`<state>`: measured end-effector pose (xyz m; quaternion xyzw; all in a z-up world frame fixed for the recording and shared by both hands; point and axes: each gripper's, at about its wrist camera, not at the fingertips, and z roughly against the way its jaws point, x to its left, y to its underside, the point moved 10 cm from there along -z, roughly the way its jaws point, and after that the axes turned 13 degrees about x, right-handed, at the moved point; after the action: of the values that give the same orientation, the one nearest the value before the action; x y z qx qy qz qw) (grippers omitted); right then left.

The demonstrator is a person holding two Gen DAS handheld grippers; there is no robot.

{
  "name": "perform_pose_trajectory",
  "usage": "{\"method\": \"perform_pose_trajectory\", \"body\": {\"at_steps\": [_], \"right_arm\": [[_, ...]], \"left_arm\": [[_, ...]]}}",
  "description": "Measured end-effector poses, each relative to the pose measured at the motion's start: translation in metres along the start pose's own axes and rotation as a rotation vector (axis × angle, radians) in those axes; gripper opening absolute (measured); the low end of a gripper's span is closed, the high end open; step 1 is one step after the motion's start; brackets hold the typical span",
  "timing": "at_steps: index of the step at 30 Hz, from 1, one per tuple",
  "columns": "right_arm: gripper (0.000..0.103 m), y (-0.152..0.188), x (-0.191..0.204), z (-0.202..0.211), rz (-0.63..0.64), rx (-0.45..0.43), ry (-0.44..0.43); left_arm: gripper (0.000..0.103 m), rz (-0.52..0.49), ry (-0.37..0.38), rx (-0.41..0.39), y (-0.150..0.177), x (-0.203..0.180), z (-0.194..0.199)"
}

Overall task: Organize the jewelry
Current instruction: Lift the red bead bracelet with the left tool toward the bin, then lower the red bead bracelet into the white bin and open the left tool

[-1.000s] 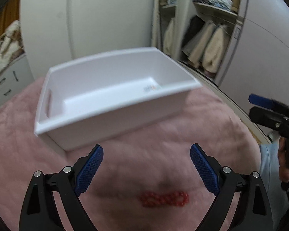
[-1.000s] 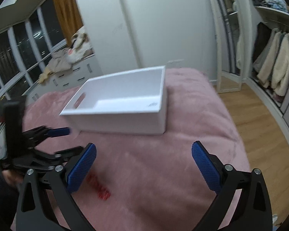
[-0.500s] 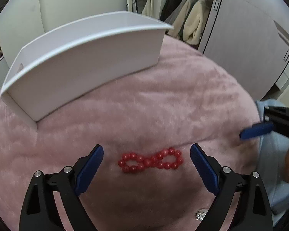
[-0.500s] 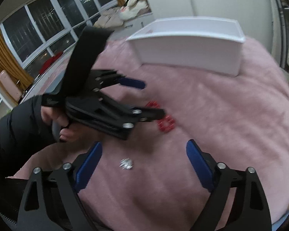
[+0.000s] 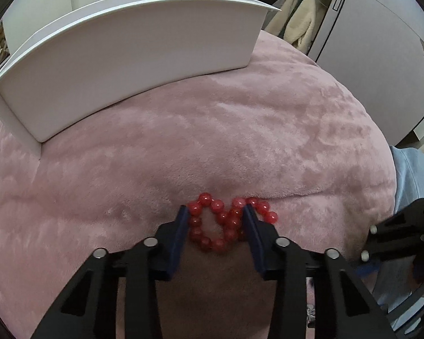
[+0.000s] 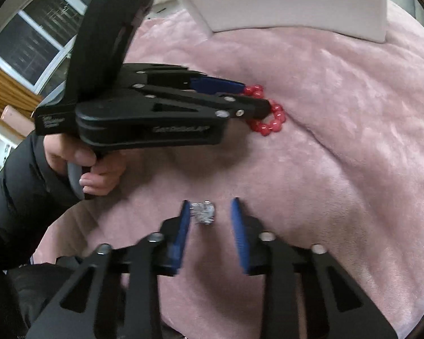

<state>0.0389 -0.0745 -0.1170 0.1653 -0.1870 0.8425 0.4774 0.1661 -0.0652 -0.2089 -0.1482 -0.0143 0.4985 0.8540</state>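
A red bead bracelet [image 5: 226, 221] lies twisted in a figure eight on the pink blanket. My left gripper [image 5: 216, 212] is down on it, jaws half closed around one loop, with beads touching both blue pads; it also shows in the right wrist view [image 6: 254, 96] with the bracelet [image 6: 268, 118] at its tip. A small silver sparkly ring [image 6: 203, 212] lies on the blanket between the jaws of my right gripper [image 6: 210, 204], touching the left pad with a gap to the right pad. The white storage box [image 5: 132, 53] stands behind on the blanket.
The pink plush blanket [image 5: 268, 141] covers a bed and drops off at the right, where a wardrobe with hanging coats [image 5: 294, 25] stands. The white box shows at the top of the right wrist view [image 6: 296, 5]. Windows [image 6: 34, 42] are at the left.
Both grippers have dropped to the blanket and narrowed their jaws. The left now brackets the red bracelet; the right now brackets the silver ring.
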Motion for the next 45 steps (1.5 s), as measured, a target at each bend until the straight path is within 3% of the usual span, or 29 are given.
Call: {"method": "perform_pose_trajectory", "body": {"at_steps": [2,8,10,22,37,45], "right_arm": [[0.016,0.002,0.003,-0.001,0.027,0.006,0.009],[0.016,-0.001,0.001,0.015,0.016,-0.077,-0.01],[0.016,-0.006,-0.006,0.022,-0.003,-0.11,-0.029],[0.016,0.001,-0.025,0.062,-0.071,-0.262,-0.015],[0.016,-0.004,-0.049,0.11,-0.115,-0.359,0.179],[0.016,-0.02,-0.068,0.147,-0.174,-0.442,0.228]], "left_arm": [[0.028,0.016,-0.011,0.005,0.0,0.001,0.001],[0.024,0.038,-0.018,-0.005,0.0,0.004,0.007],[0.015,0.045,-0.02,-0.017,-0.001,0.005,0.011],[0.015,0.076,-0.018,-0.122,-0.016,0.007,0.052],[0.015,0.076,-0.027,-0.298,-0.052,-0.006,0.123],[0.015,0.053,-0.017,-0.359,-0.08,-0.011,0.154]]}}
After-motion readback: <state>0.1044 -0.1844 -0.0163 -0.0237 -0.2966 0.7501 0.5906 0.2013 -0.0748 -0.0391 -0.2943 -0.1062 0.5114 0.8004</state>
